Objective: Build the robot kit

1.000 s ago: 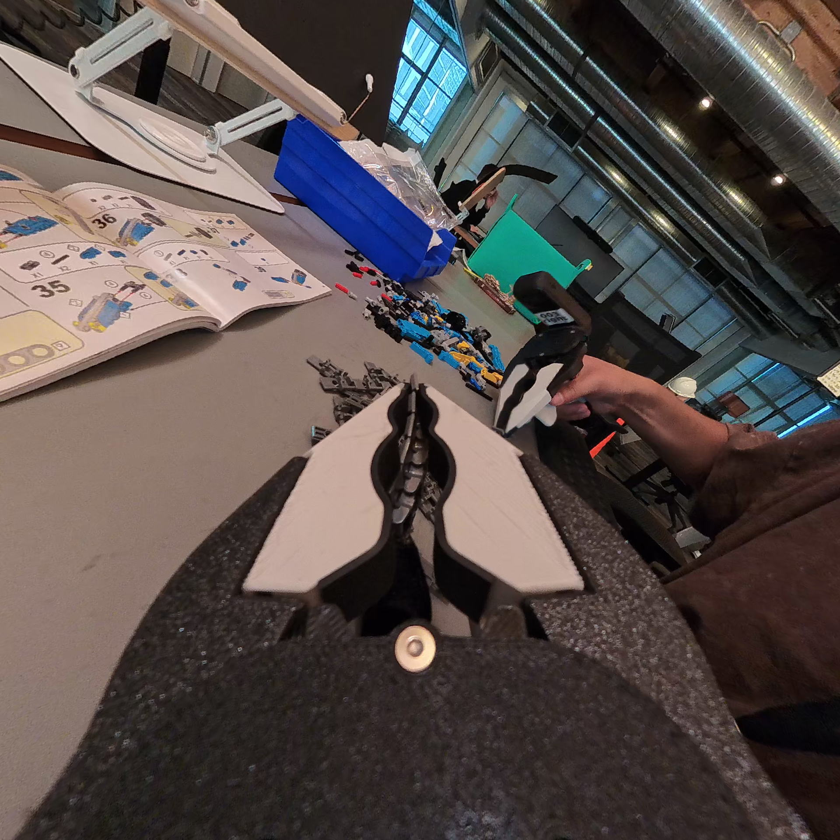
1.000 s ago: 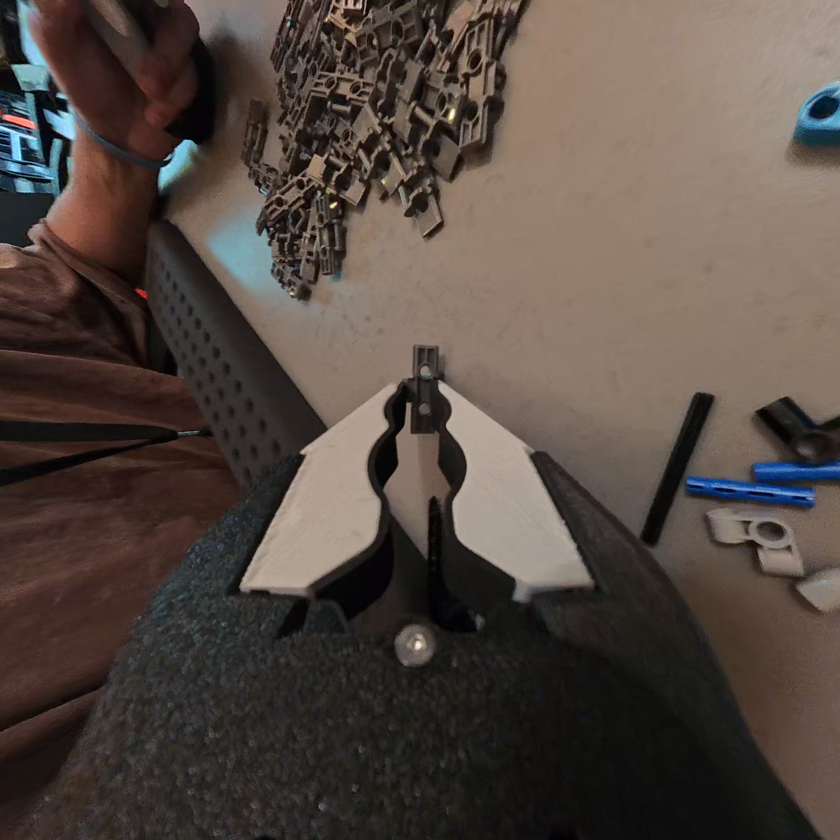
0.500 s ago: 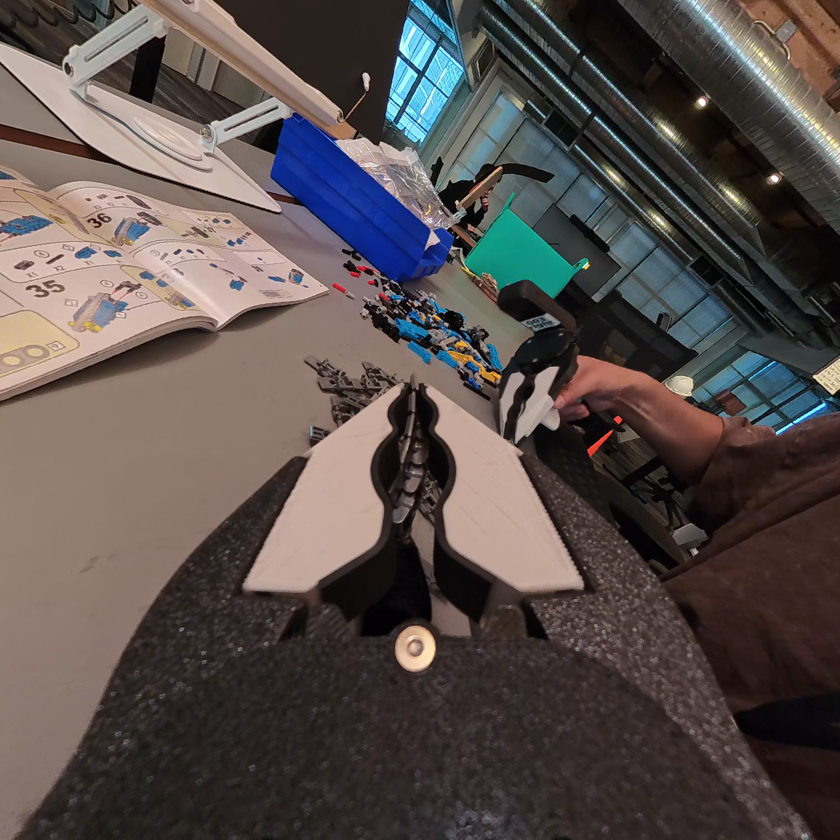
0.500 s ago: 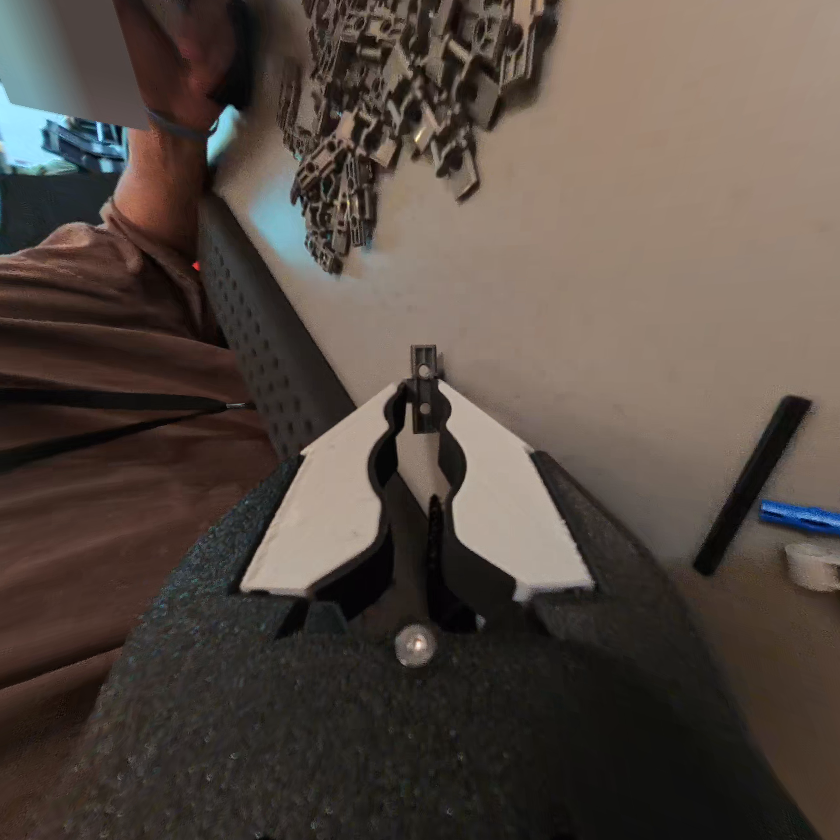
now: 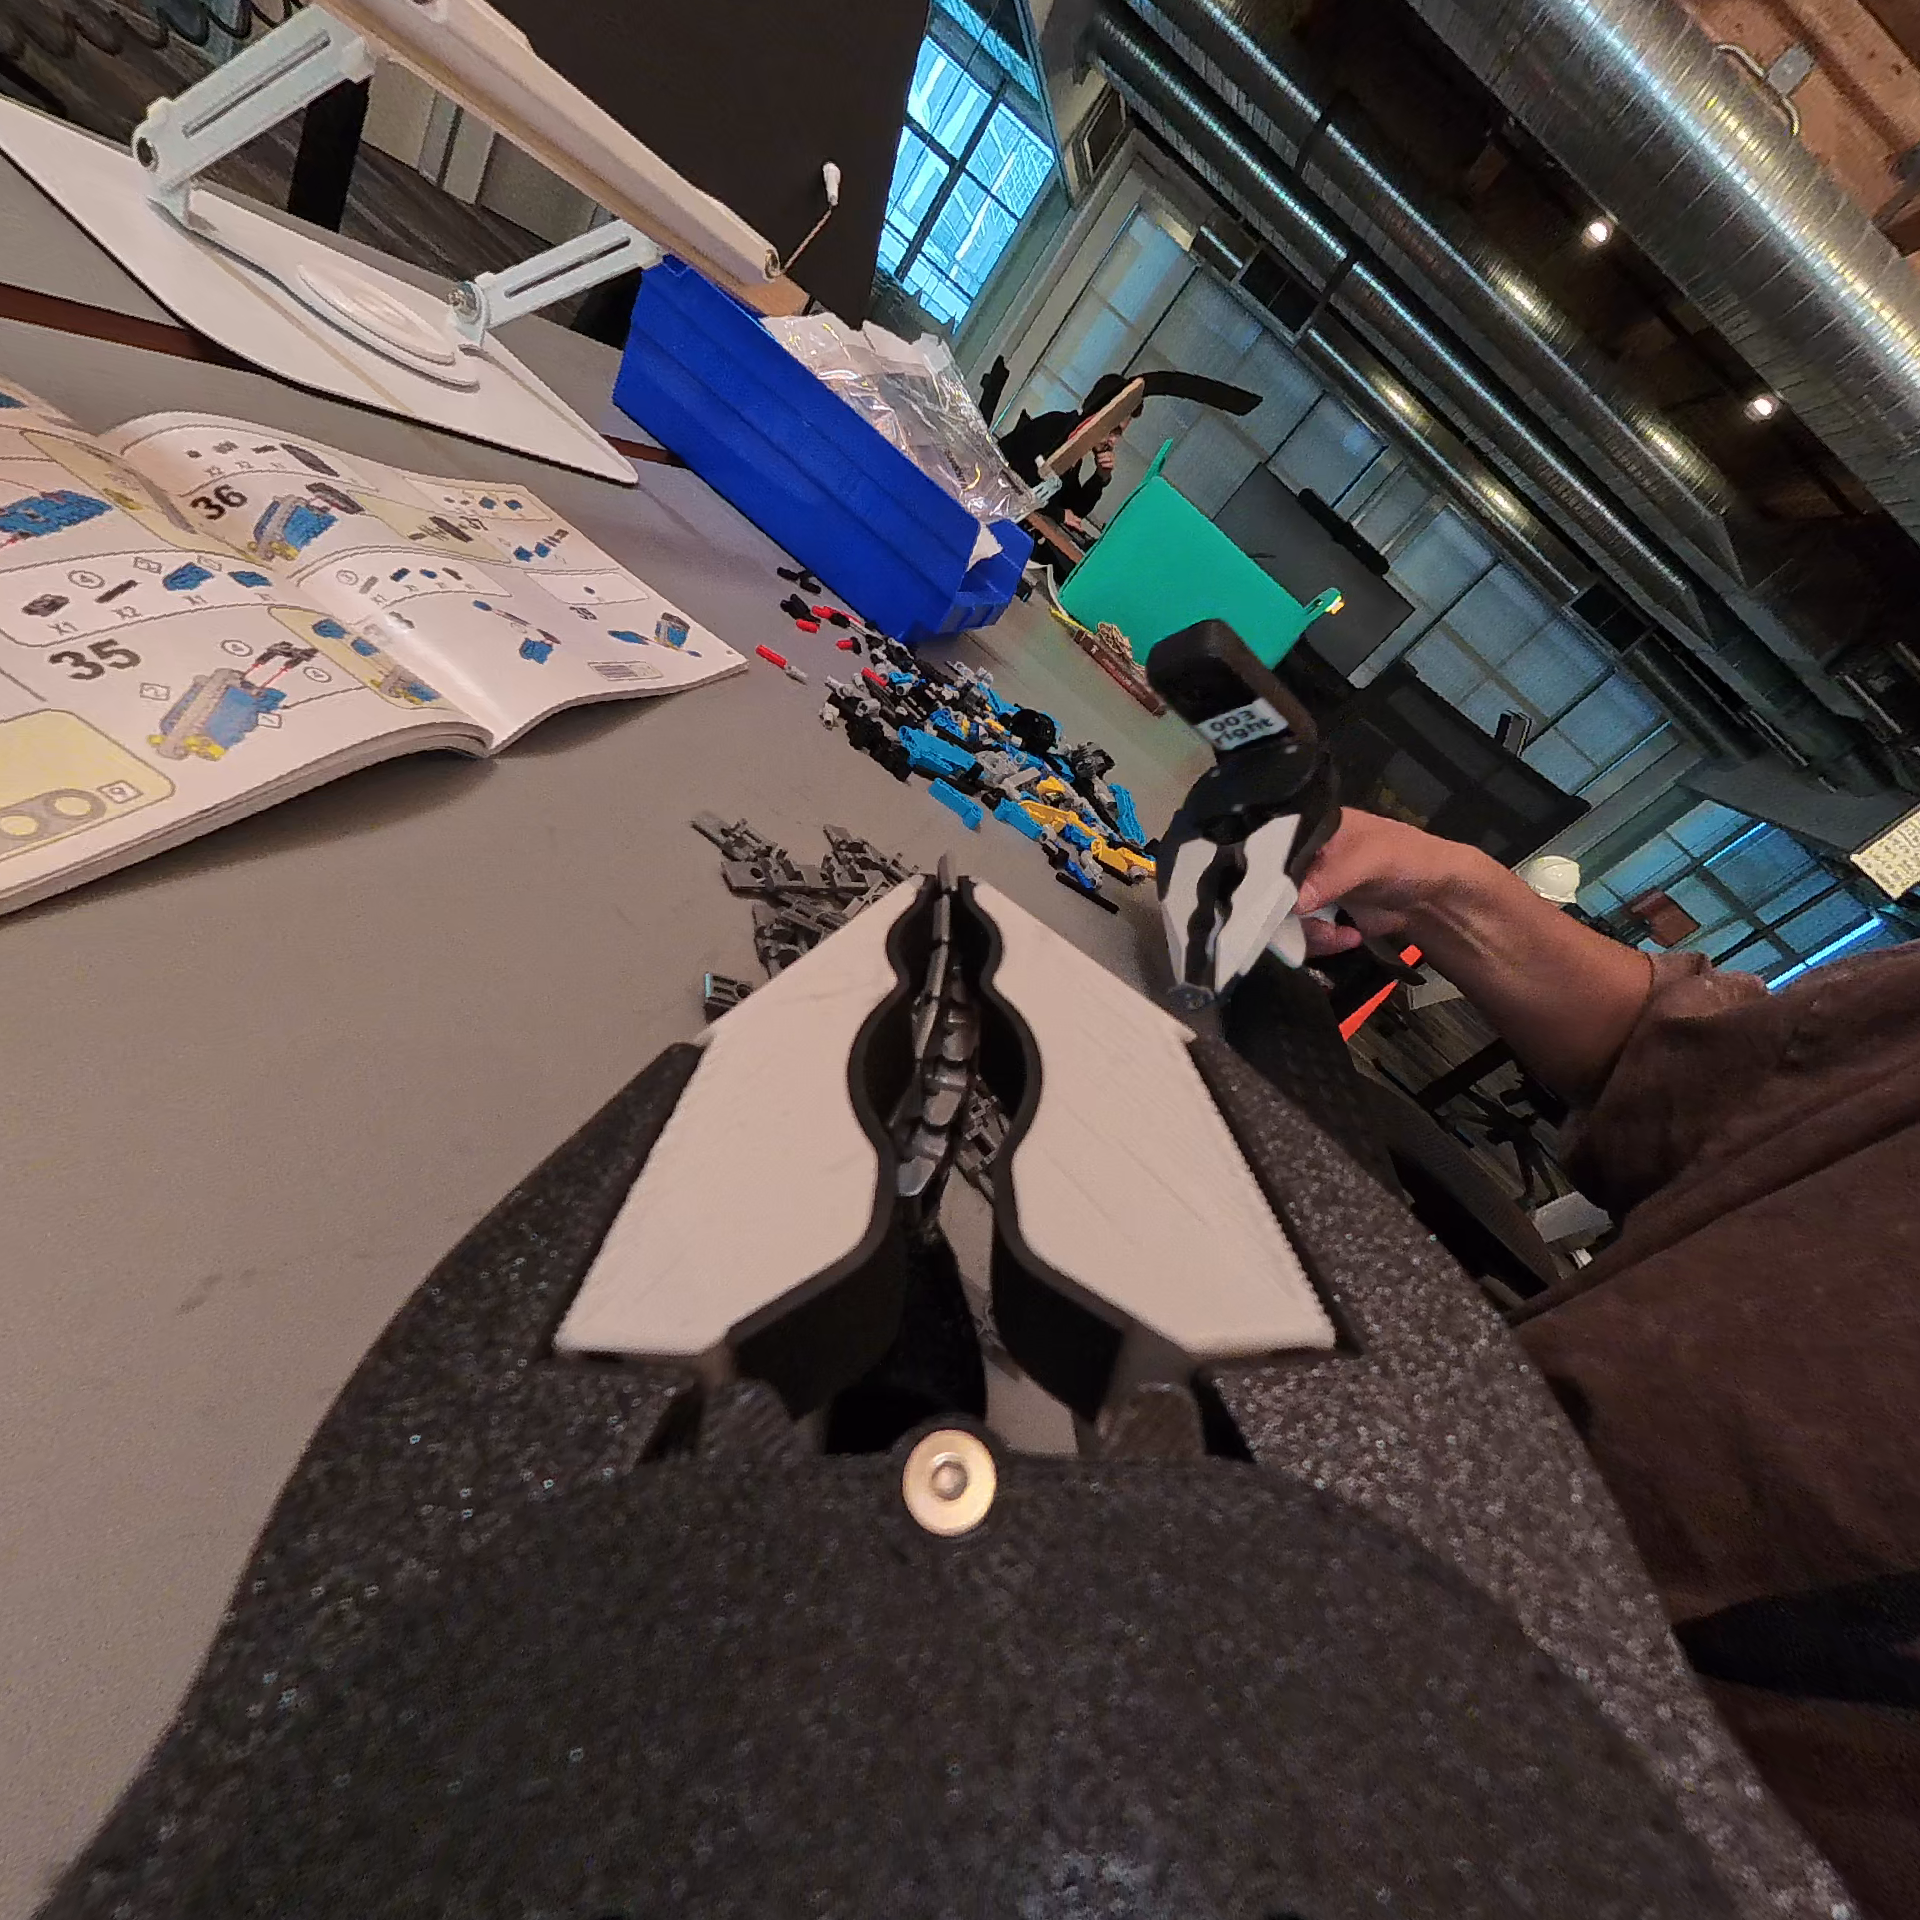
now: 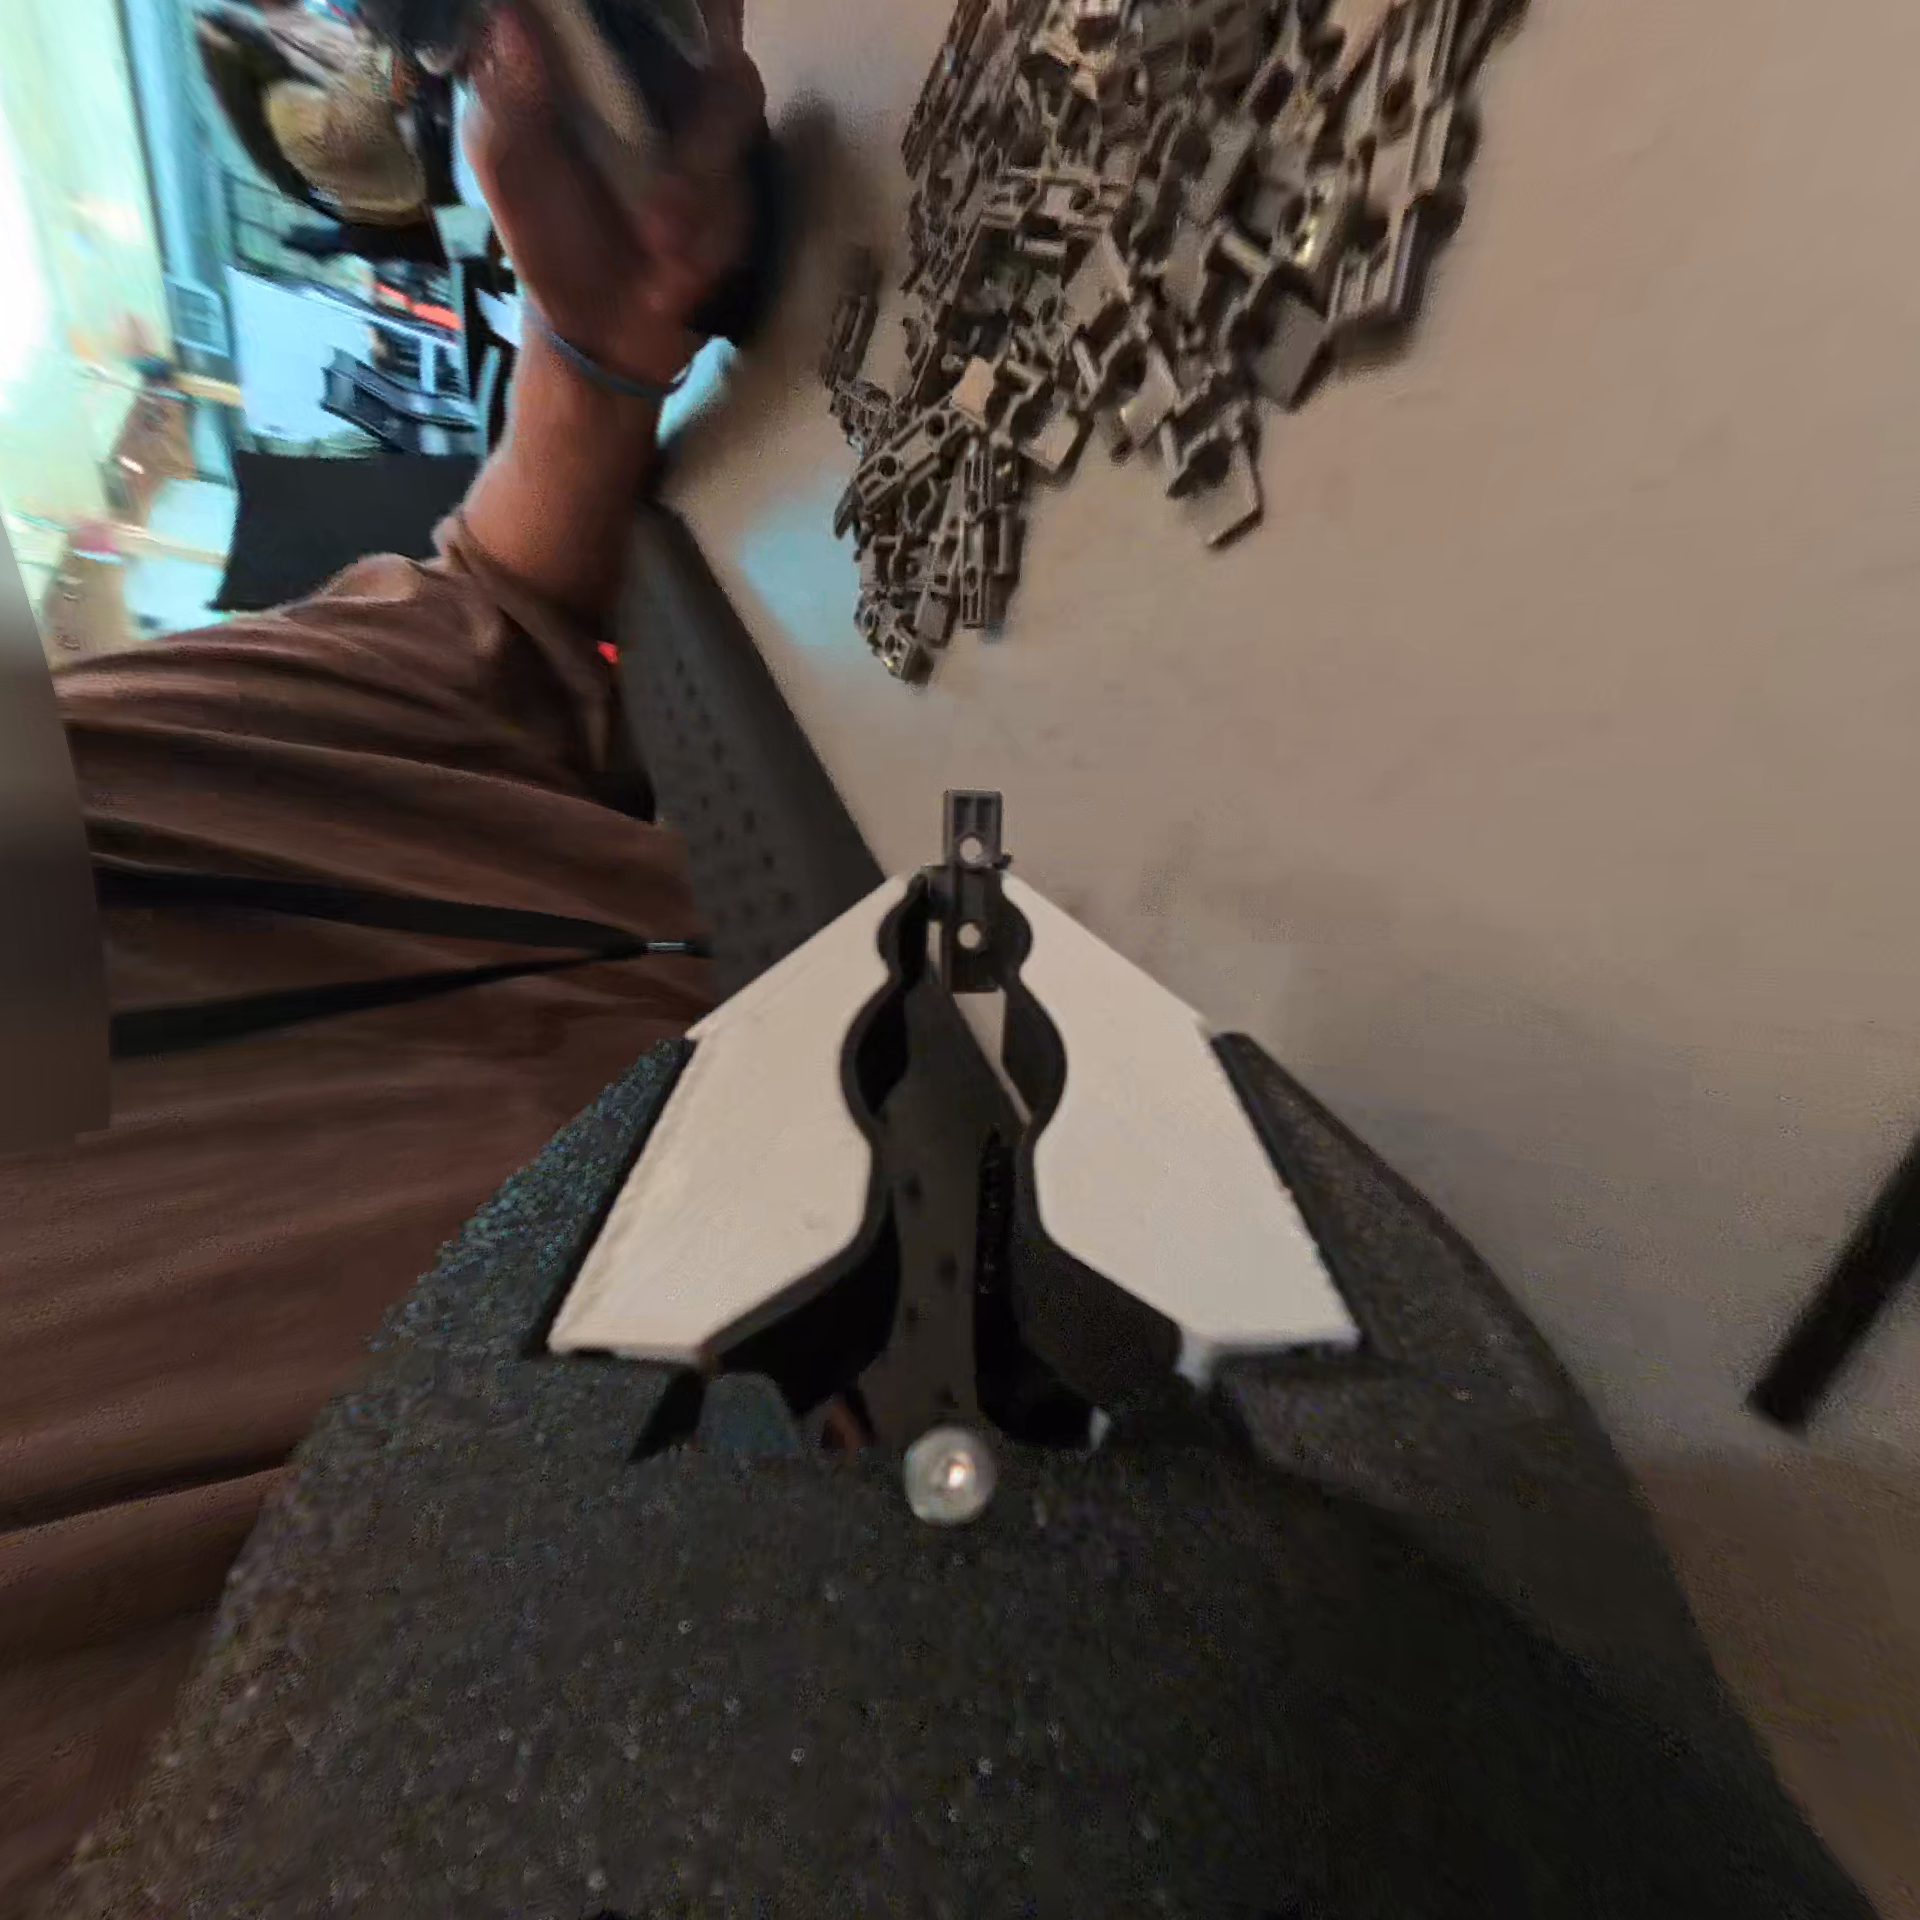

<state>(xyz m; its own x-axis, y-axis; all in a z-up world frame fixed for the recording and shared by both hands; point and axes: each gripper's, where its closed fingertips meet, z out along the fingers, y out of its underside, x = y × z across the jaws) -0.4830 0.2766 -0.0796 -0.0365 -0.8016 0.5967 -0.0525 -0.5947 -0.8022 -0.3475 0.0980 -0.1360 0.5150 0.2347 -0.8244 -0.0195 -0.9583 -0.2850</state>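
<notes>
Right tongs [image 6: 971, 883] are pinching a small grey brick [image 6: 974, 831] by one end, leaving the other free; left tongs [image 5: 945, 883] are clenching a grey piece chain [image 5: 935, 1081] over the surface [image 5: 312, 1039].

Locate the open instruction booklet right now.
Left wrist view, left side: the open instruction booklet lies flat on the grey table, in front of the white stand, left of the blue bin.

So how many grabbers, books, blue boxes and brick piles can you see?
Grippers: 2 (left gripper shut on grey links, right gripper shut on a small grey piece)
Instruction booklet: 1
Blue bin: 1
Brick piles: 2 (grey pile, coloured pile)
Total: 6
</notes>
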